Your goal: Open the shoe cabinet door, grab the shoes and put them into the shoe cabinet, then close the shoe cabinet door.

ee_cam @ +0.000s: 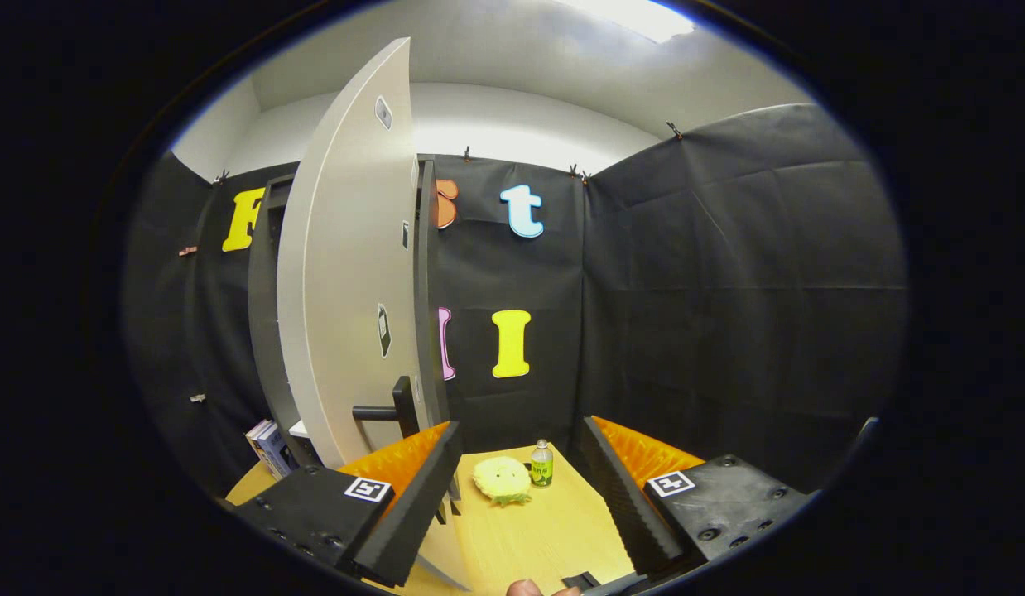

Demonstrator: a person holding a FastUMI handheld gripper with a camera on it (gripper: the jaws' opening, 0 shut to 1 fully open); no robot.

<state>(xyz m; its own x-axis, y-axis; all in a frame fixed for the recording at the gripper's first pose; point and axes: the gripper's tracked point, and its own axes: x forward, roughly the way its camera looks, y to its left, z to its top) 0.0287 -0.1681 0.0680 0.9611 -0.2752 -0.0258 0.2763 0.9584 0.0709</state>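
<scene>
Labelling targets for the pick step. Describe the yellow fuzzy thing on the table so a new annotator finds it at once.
Start at the tall pale cabinet door standing open, with its dark lever handle. On the wooden table beside the door, beyond the open gripper whose fingers hold nothing, lies a fluffy yellow slipper. Its neighbour is a small upright bottle with a green label; the slipper is low, soft and fuzzy.

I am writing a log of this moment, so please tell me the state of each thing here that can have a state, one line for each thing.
Shoe cabinet door: swung open, edge toward the camera.
Door handle: free, not gripped.
Gripper: open, fingers apart, holding nothing.
Yellow slipper: lying on the table, ahead of the fingers.
Small bottle: upright, cap on, beside the slipper.
Books: leaning beside the cabinet.
</scene>
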